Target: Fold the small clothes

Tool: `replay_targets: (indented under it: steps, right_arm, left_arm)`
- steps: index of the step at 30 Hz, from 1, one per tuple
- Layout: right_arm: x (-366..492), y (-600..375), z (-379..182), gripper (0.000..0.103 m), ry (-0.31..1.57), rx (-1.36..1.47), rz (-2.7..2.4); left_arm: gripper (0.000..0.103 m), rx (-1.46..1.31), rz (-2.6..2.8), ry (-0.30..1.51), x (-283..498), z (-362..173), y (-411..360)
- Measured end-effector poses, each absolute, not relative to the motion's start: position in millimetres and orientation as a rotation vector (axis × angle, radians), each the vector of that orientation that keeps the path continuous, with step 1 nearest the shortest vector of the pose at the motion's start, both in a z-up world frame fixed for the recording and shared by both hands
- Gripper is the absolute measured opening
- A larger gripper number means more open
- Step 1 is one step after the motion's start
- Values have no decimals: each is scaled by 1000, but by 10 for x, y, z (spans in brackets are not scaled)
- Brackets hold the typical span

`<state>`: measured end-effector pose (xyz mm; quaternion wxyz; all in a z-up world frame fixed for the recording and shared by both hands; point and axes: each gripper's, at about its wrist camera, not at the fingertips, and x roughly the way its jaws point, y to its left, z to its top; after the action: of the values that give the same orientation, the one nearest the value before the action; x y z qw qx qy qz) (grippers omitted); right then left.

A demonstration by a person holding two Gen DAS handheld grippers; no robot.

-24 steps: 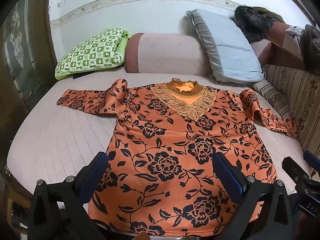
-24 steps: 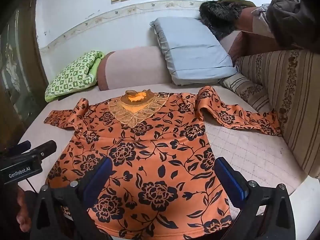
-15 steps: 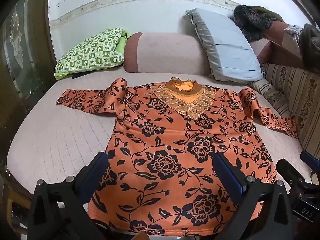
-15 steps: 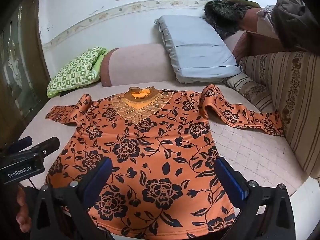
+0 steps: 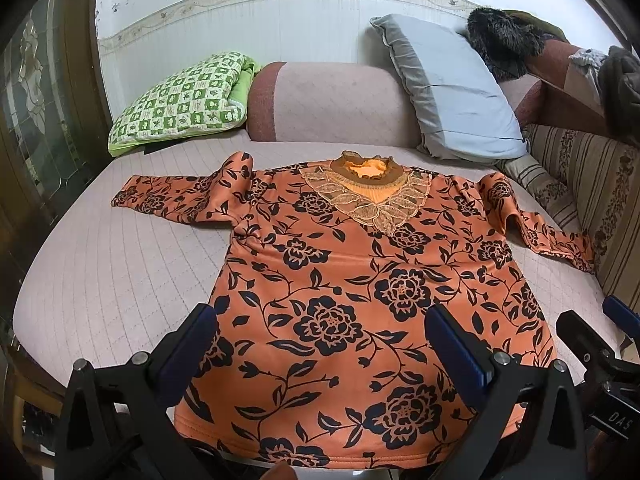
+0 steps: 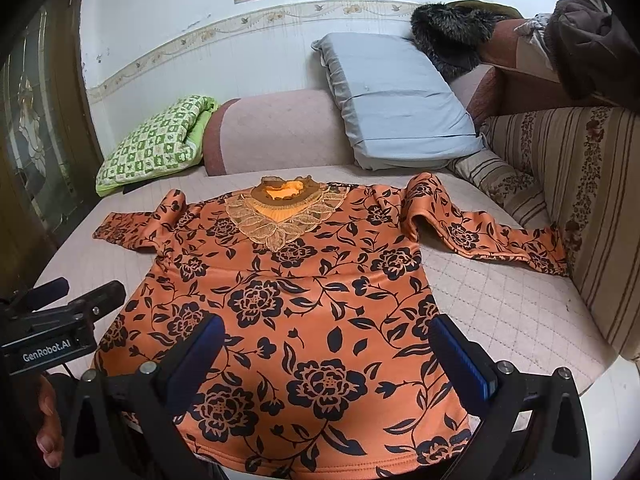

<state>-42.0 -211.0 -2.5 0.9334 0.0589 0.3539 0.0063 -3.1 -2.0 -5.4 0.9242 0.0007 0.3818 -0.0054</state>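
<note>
— Where's the garment?

— I see the orange floral top (image 5: 360, 280) spread flat, front up, on the pink quilted cushion (image 5: 112, 280). Its hem lies along the near edge, its lace collar (image 5: 366, 196) points toward the back edge, and the sleeves run out toward the left and right edges. The right sleeve's cuff reaches the striped sofa side (image 6: 592, 208).

— And your grippers?

— My left gripper (image 5: 320, 340) hovers over the hem at the near edge, fingers spread wide and holding nothing. My right gripper (image 6: 326, 348) sits the same way: fingers parted, nothing between them, above the lower part of the top. In the right view I can see the left one at the near left corner.

— Anything else there?

— Along the back edge: a green checked pillow (image 5: 184, 104) at the left corner, a pink bolster (image 5: 332, 108) in the middle, a grey pillow (image 5: 448, 88) leaning toward the right.
</note>
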Motion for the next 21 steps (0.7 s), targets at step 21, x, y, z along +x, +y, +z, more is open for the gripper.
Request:
replay_targets:
  steps: [21]
  right_arm:
    - [-454,-2100,3,103,713,121,14]
  left_arm:
    - [103,-8,-11,788,-34,-72,1]
